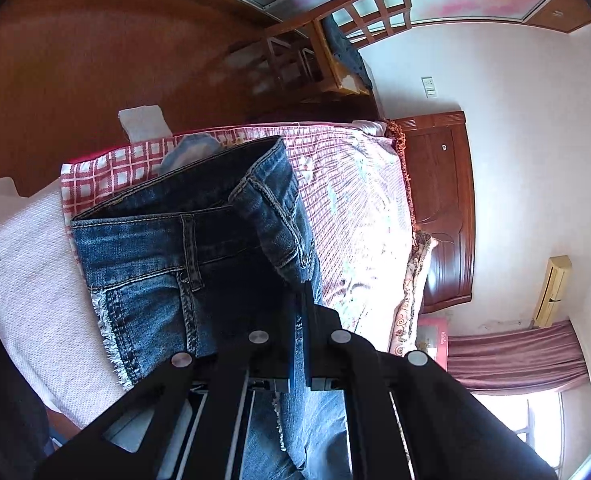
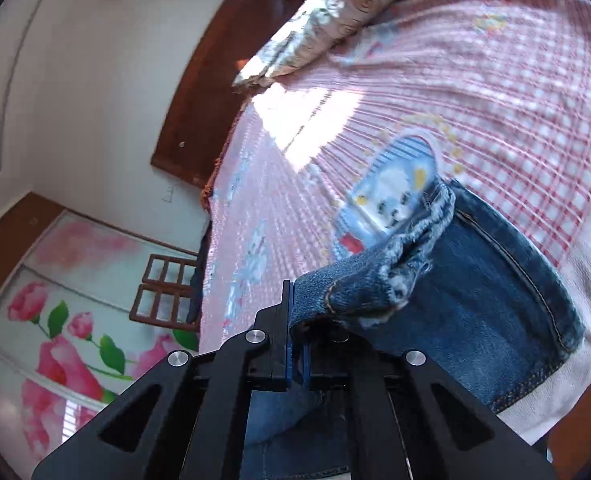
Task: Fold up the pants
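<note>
— Both tools clenched?
— Yes: your left tool pinches the jeans at the waistband, your right tool a frayed hem, over the bed.
— Any writing?
— None readable.

Daylight fills both views, entering through the blown-out bright window below the mauve pleated curtain. A glaring sun patch washes out the pink checked bedspread beside the dark wooden headboard. The right wrist view is smeared with motion blur; the left is sharper. Fisheye bending curves walls, and dark vignetting rings every edge.
</note>
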